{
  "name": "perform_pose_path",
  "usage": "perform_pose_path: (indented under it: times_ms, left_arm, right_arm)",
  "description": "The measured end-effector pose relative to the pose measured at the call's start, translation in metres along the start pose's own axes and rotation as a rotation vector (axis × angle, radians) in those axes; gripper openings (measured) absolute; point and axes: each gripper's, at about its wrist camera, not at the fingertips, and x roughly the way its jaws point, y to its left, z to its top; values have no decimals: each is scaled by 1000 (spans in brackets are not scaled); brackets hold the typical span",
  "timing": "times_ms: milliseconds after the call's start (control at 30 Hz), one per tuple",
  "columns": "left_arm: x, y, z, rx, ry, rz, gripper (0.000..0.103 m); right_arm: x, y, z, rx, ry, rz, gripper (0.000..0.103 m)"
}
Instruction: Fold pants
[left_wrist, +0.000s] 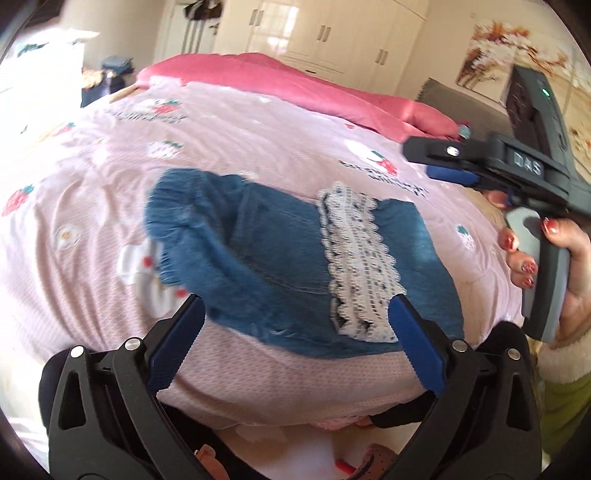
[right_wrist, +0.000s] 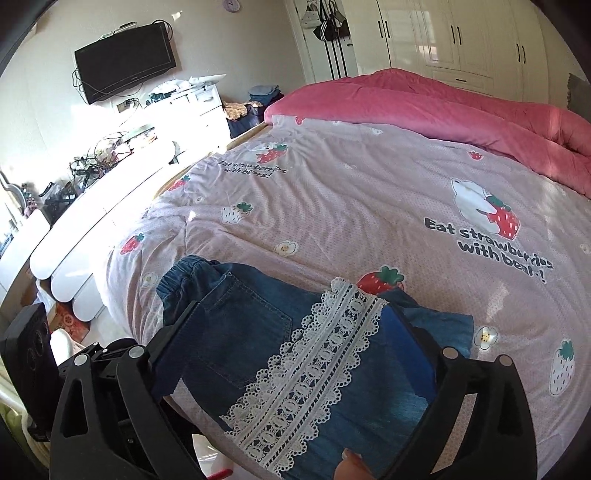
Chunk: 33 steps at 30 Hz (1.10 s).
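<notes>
A: Largest item is the bed, covered by a pale pink sheet printed with strawberries and bears; a rose-pink quilt is bunched along its far side

B: Noted. Position of the pants?

A: The denim pants lie folded on the sheet near the bed's near edge, elastic waistband to the left, a white lace band running across the cloth. They rest flat; neither tool touches them

B: Left tongs?

A: Spread wide above the pants, blue pads apart, nothing between them

B: Right tongs?

A: Also spread wide, hovering over the lace band, pinching nothing. In the left wrist view the right tool appears at the right edge, held by a hand with red-painted nails

B: Background?

A: White wardrobe beyond the bed, wall-mounted television at left
</notes>
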Motion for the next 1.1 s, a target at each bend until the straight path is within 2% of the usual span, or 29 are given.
perform_pose_path:
  times_ms: [300, 500, 800, 1100]
  left_arm:
    - [-1, 48, -2, -205, 8, -38, 93]
    - [9, 60, -4, -247, 26, -46, 93]
    - [36, 72, -5, -362, 74, -145, 93]
    - [53, 75, -2, -392, 75, -196, 93]
  right_arm:
    - [33, 30, 13, -83, 51, 48, 98]
    - [77, 50, 26, -133, 128, 121, 98]
    - [147, 70, 50, -195, 236, 163, 98]
    - [204, 91, 56, -251, 417, 290, 98]
